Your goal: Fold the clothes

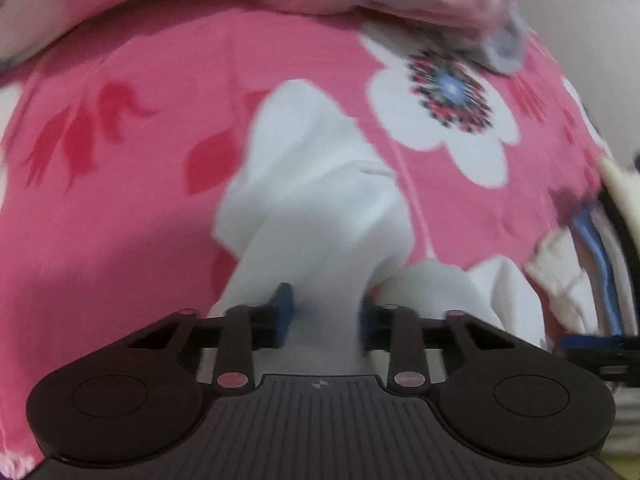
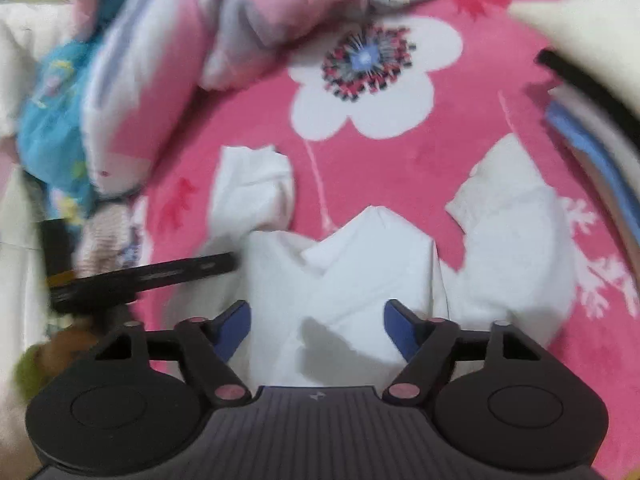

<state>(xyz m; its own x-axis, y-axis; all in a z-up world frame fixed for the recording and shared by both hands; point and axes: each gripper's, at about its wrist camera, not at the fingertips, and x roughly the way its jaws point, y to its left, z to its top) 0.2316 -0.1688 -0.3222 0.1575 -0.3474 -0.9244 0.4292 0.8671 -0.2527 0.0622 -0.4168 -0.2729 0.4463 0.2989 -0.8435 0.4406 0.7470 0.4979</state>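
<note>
A white garment (image 1: 312, 184) lies crumpled on a pink floral blanket (image 1: 120, 220). In the left wrist view my left gripper (image 1: 325, 314) is shut on a bunched part of it, and white cloth fills the narrow gap between the blue pads (image 1: 285, 304). The right wrist view shows the same white garment (image 2: 352, 248) partly folded, with loose flaps to the left and right. My right gripper (image 2: 318, 322) is open just above the garment's near part, its blue pads (image 2: 236, 326) wide apart and gripping nothing.
A heap of pink and grey clothes (image 2: 280, 12) lies at the far side, with a turquoise garment (image 2: 52, 112) to its left. Stacked folded clothes (image 2: 592, 140) sit at the right edge. A black gripper part (image 2: 160, 274) reaches in from the left.
</note>
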